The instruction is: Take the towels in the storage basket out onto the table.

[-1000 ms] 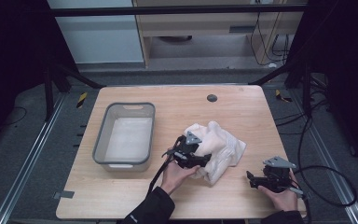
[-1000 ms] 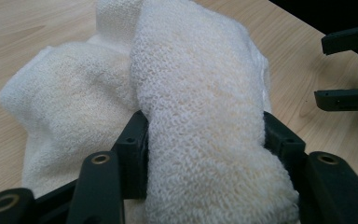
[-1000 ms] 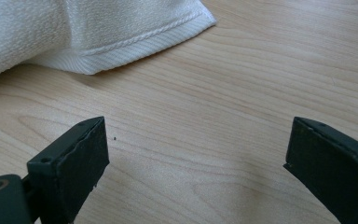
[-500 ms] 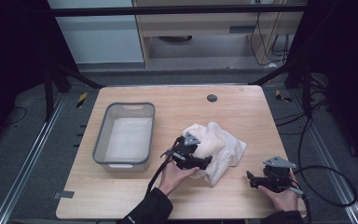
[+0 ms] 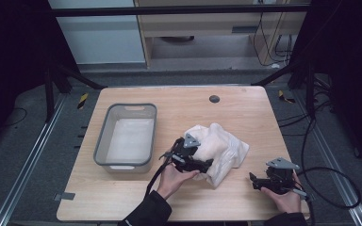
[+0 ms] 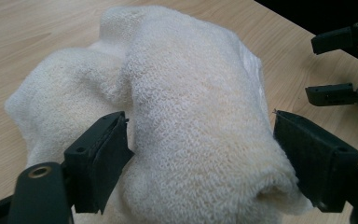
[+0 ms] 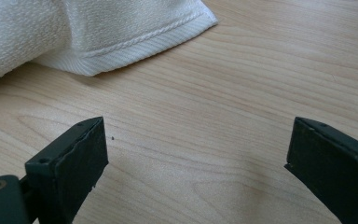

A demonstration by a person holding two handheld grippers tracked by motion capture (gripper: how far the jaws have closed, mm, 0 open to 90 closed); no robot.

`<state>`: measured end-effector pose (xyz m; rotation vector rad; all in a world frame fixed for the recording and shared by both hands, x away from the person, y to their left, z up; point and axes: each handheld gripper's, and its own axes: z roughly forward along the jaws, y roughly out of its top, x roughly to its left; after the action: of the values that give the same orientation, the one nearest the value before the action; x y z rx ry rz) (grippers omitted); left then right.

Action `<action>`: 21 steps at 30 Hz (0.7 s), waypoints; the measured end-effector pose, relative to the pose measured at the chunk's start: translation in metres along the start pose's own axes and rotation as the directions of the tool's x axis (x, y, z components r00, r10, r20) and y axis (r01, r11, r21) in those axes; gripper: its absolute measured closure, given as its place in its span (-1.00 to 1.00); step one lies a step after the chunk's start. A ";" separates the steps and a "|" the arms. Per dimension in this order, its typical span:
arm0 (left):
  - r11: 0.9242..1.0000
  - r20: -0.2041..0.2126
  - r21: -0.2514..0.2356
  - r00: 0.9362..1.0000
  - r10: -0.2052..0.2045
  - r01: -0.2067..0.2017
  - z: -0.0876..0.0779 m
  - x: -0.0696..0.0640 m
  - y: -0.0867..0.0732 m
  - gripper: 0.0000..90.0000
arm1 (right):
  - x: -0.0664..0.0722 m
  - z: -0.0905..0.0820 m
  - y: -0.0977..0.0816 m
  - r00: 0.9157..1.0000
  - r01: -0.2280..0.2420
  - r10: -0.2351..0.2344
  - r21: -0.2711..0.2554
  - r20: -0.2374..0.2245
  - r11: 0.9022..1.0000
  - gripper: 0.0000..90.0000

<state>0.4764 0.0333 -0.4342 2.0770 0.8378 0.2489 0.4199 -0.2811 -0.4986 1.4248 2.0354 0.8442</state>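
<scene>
A crumpled white terry towel [image 5: 221, 146] lies right of the table's middle. My left gripper [image 5: 209, 165] points right into its near side. In the left gripper view it stands open [image 6: 205, 158], its jaws on either side of a thick rolled fold of the towel [image 6: 191, 107], the left pad against the cloth. My right gripper [image 5: 253, 181] is near the front right corner, apart from the towel, and also appears in the left gripper view [image 6: 311, 69]. It is open [image 7: 196, 154] over bare wood, with the towel's hemmed corner [image 7: 135, 37] ahead of it.
A grey plastic bin [image 5: 104, 146] with a pale inside stands at the left of the wooden table [image 5: 245, 113]. A small black round cap [image 5: 214, 99] sits near the far edge. Cables trail off the right side.
</scene>
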 end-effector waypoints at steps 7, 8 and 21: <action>1.000 -0.009 -0.024 1.000 0.009 -0.009 -0.014 0.001 0.002 -0.62 | 0.000 0.000 0.000 1.000 0.000 0.000 0.000 0.001 1.000 -0.89; 1.000 -0.009 -0.024 1.000 0.009 -0.009 -0.014 0.001 0.002 -0.62 | 0.000 0.000 0.000 1.000 0.000 0.000 0.000 0.001 1.000 -0.89; 0.997 -0.046 -0.067 0.998 0.032 -0.035 -0.050 0.012 -0.001 -0.63 | 0.000 0.000 0.000 1.000 -0.002 0.002 0.000 0.001 1.000 -0.89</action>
<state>0.4622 0.0740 -0.4059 2.0299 0.8111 0.3381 0.4199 -0.2811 -0.4985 1.4269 2.0333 0.8439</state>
